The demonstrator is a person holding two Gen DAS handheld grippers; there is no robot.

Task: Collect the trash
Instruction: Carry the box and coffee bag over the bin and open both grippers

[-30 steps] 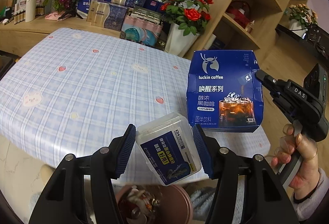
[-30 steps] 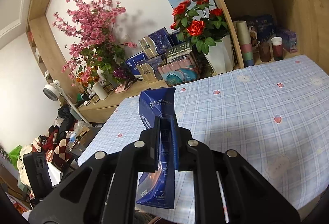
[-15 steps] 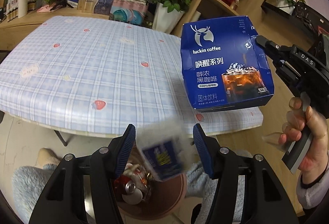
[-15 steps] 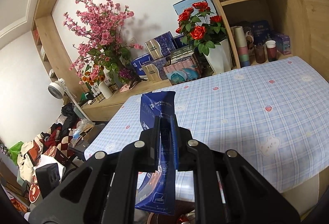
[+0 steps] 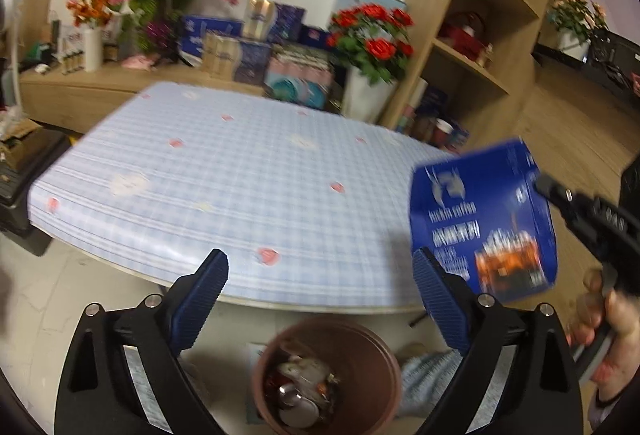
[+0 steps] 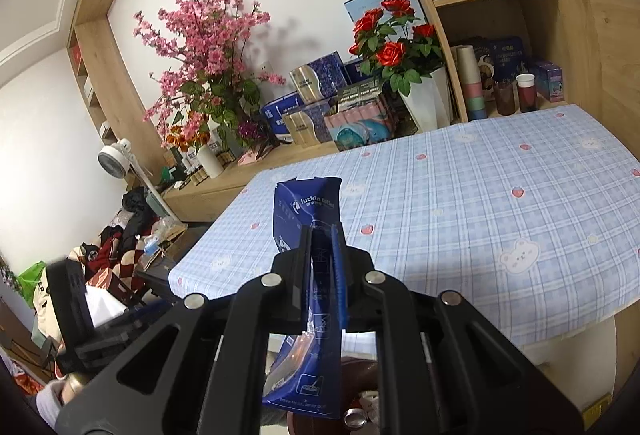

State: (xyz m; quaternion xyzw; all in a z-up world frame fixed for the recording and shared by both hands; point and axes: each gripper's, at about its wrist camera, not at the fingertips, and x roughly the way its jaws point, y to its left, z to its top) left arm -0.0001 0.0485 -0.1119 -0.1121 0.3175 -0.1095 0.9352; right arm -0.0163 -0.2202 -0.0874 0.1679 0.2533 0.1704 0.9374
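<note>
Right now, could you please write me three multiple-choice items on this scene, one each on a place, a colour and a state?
1. Where is the brown bin?
A. on the table
B. on the floor by the table's near edge
C. on a shelf

2. What colour is the coffee bag held in the right gripper?
A. blue
B. green
C. yellow

3. What is between the fingers of the left gripper?
A. a can
B. a coffee bag
C. nothing

Answers:
1 B: in the left wrist view the bin stands low on the floor, just in front of the edge of the table, with trash inside.
2 A: the bag is dark blue with white lettering.
3 C: its jaws are opening, and only the table and bin show through the gap.
</note>
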